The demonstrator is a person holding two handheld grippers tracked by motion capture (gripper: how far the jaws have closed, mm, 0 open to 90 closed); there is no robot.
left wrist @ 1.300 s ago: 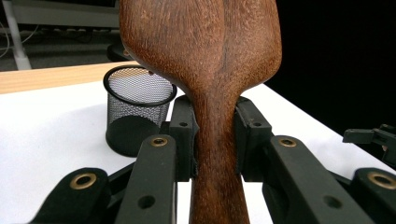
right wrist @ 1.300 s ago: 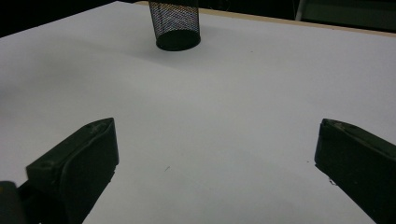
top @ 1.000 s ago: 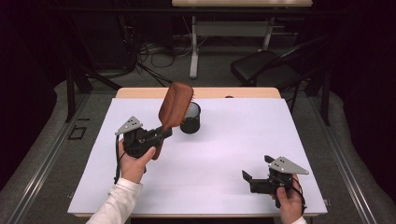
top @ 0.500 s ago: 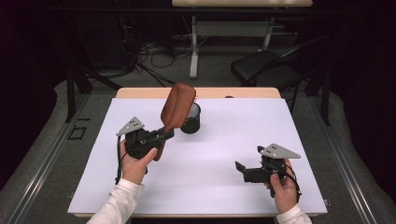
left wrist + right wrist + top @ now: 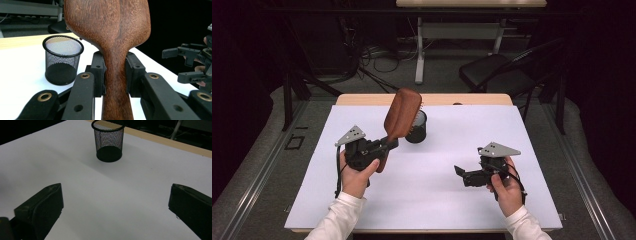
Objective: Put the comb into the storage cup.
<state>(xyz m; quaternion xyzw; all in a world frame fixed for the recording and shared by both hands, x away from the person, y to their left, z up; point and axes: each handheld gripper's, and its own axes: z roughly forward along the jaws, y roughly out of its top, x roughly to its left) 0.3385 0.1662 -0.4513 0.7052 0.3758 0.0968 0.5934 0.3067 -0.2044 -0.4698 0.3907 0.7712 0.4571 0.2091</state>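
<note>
While the left hand-held gripper (image 5: 384, 146) pinches the wooden hairbrush (image 5: 401, 116) by its handle above the white table (image 5: 442, 195), the brush head tilts up over the black mesh cup (image 5: 416, 127); the right hand-held gripper (image 5: 460, 175), well apart, hangs spread and points inward. Seen from the left gripper view, pads (image 5: 98, 72) clamp the handle, cup at left. From the right gripper view, the cup stands ahead, nothing between.

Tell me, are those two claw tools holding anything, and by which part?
The left gripper clamps a wooden hairbrush by its handle, just below the head. The right gripper is open and holds nothing.
</note>
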